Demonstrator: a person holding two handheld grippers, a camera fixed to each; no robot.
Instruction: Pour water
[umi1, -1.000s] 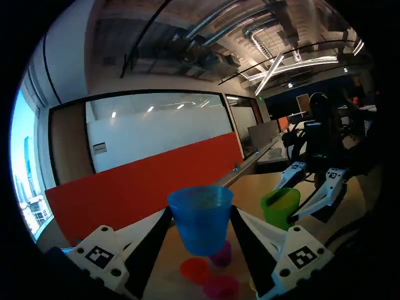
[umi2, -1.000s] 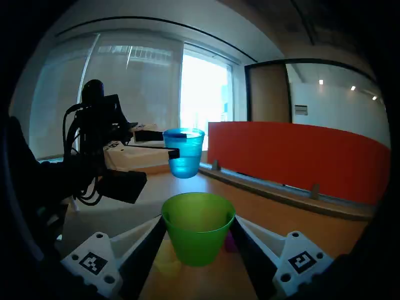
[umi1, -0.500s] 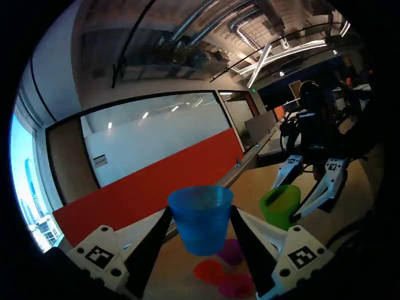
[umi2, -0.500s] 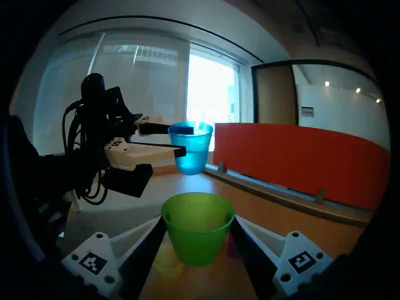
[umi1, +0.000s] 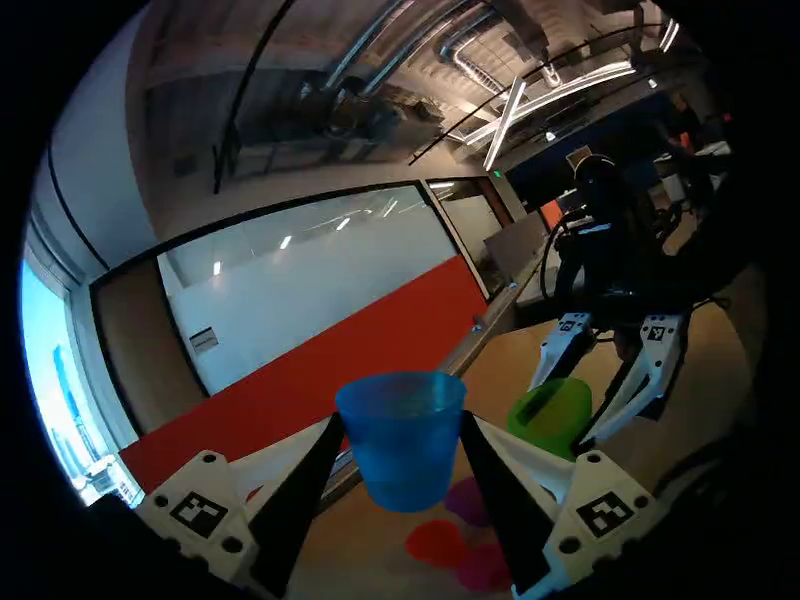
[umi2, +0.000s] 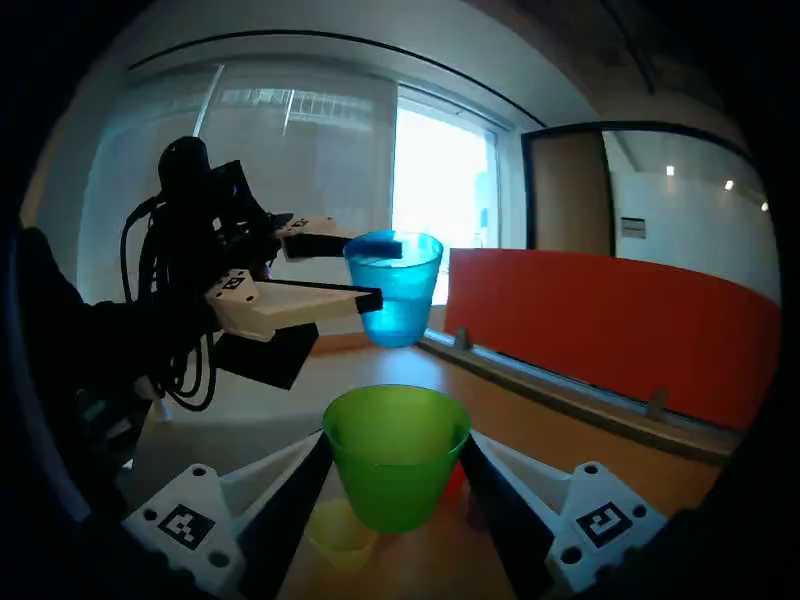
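Your left gripper (umi2: 378, 272) is clamped on the blue cup (umi2: 392, 288), upright, higher than and just beyond the green cup (umi2: 396, 455), likely so the water drops in once you tip it. Your right gripper (umi2: 396, 440) pinches the green cup level, near and low, as receiver. The blue cup looks translucent and seems part full.

Open air btw blue cup (umi2: 392, 290) & green cup (umi2: 397, 455); small cups (umi1: 437, 541) crowd tabletop (umi2: 520, 410) below; red partition (umi2: 620, 330) behind.
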